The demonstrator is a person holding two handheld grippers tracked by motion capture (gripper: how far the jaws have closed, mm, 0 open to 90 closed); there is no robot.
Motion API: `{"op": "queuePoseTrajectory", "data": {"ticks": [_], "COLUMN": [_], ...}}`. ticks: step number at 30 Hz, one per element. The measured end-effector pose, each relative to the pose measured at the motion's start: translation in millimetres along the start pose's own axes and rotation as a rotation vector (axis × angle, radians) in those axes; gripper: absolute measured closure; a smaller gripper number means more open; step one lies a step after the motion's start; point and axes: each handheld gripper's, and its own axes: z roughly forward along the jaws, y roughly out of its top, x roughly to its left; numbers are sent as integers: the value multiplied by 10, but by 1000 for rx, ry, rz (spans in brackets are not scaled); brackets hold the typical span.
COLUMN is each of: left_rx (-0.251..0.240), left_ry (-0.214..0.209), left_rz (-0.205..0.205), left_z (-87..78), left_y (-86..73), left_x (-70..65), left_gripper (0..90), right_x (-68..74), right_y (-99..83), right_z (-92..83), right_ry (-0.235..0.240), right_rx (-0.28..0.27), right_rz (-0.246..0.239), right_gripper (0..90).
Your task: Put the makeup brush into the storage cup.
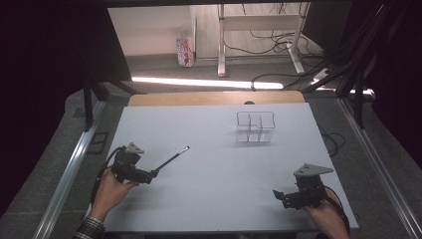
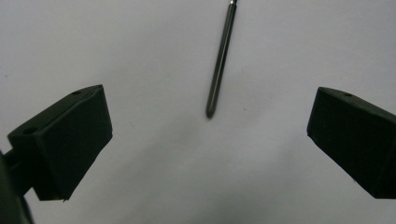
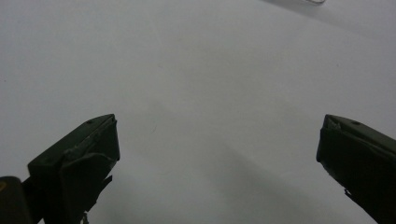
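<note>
One table [image 1: 214, 174] with a pale sheet over it carried two loose items: one slender dark pen [image 1: 171, 159] and one clear divided organizer [image 1: 255, 127].

The pen lay flat on the sheet at about 9 o'clock from the table's centre, slanted, its far tip directed toward 2 o'clock. In the left gripper view the pen [image 2: 220, 60] lay ahead of the left claw [image 2: 205, 140], its near end between the two jaws' lines but clear of both.

The organizer stood upright at about 1 o'clock, well apart from the pen (its inner walls formed several compartments; the exact count could not be told).

Two claws were present, one per hand. The left claw [image 1: 155, 173], at about 8 o'clock, had its jaws spread wide with nothing between them. The right claw [image 1: 276, 194], at about 4 o'clock, likewise stood spread and empty; the right gripper view showed the right claw [image 3: 217, 163] over bare sheet.
</note>
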Motion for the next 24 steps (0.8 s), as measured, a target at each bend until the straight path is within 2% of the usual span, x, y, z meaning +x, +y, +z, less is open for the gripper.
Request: {"op": "queuePoseTrajectory", "data": {"ticks": [8, 21, 24], "left_rx": [20, 84, 84], "left_ry": [14, 34, 36], "left_rz": [16, 48, 52], "left_z": [49, 153, 162], "left_y": [139, 383, 427], "left_x": [32, 58, 56], "left_gripper": [9, 14, 20], "right_x": [1, 3, 4], "right_y": [-2, -7, -8], "right_z": [1, 18, 21], "right_ry": [0, 4, 6], "right_rx": [5, 22, 24], "right_rz": [2, -5, -6], "right_gripper": [0, 0, 0]}}
